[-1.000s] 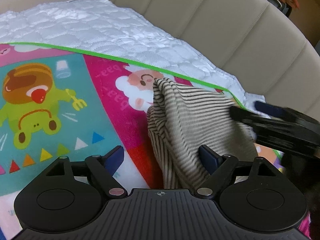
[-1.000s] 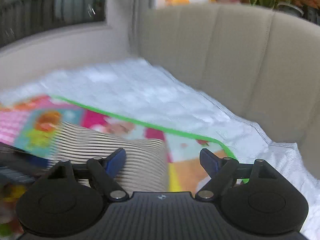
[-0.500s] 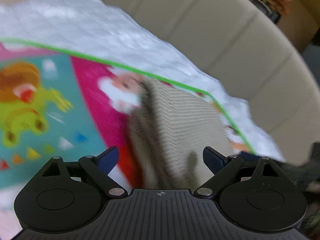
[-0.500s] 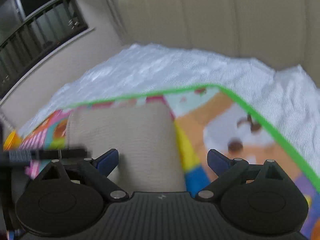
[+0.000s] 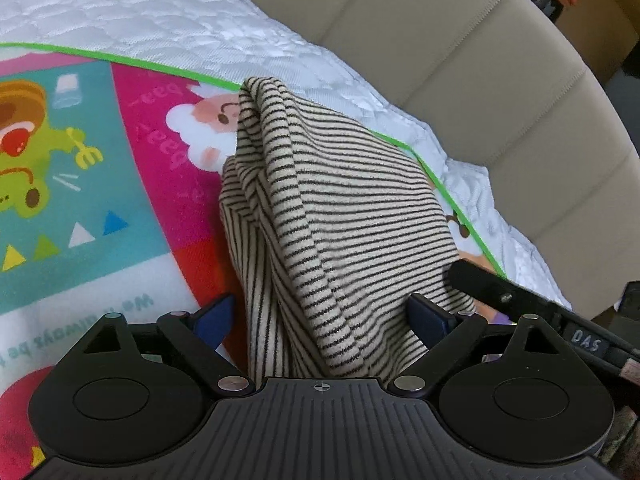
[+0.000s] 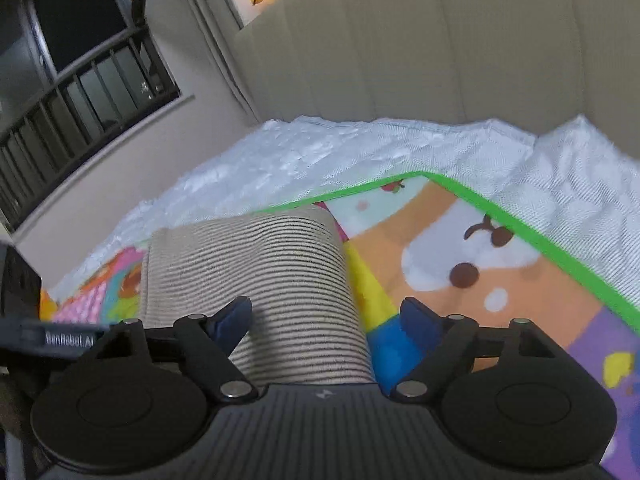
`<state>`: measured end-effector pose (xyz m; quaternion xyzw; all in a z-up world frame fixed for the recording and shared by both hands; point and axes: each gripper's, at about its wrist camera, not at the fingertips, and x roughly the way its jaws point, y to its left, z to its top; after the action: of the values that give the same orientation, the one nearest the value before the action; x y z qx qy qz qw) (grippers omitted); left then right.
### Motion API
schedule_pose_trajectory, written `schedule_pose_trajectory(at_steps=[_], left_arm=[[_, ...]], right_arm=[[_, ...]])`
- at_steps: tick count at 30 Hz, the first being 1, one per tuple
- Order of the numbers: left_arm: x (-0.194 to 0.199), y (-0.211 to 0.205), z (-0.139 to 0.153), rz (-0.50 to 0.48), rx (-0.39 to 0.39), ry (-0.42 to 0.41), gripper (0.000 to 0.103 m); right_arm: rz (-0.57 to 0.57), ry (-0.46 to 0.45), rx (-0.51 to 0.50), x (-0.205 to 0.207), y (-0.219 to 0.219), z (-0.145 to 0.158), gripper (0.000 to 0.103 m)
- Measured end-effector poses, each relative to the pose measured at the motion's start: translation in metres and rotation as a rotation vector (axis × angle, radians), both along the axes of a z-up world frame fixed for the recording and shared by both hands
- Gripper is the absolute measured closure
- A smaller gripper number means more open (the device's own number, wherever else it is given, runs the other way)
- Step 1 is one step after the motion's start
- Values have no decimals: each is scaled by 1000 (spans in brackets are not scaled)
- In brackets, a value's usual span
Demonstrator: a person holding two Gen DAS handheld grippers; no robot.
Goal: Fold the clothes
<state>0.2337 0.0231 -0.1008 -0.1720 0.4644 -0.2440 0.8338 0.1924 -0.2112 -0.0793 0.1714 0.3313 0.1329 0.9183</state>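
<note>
Striped top bunched between two sets of wide jaws

The striped top [image 5: 352,216] lies on the play mat [image 5: 132,184], between the left gripper [image 5: 324,316]'s wide jaws, ungripped; the right gripper [image 6: 326,316]'s jaws are closing over its edge. Pinching only the upper layer could undo the fold.

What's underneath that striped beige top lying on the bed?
The folded beige black-striped knit top lies on a colourful cartoon play mat, itself spread over a white quilted cover. The mat's print beneath the top is hidden.

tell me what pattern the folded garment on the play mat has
Cream with thin dark horizontal stripes; the garment shows sharpest in the left wrist view.
</note>
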Motion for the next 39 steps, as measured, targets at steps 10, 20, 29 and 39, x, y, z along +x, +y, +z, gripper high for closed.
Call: schedule_pose_trajectory(at_steps=[10,20,29,39], left_arm=[[5,4,-7,25,-81,26,20],[27,-14,11,-15,-48,-69,24],[61,-98,27,-227,133,-205,23],[68,-59,96,-252,60,-413,43]], right_arm=[[71,43,37,11,13,-17,28],[125,88,80,43,8,-7,43],[24,31,-7,55,-60,-2,44],[122,-235,-355,23,-20,31,39]])
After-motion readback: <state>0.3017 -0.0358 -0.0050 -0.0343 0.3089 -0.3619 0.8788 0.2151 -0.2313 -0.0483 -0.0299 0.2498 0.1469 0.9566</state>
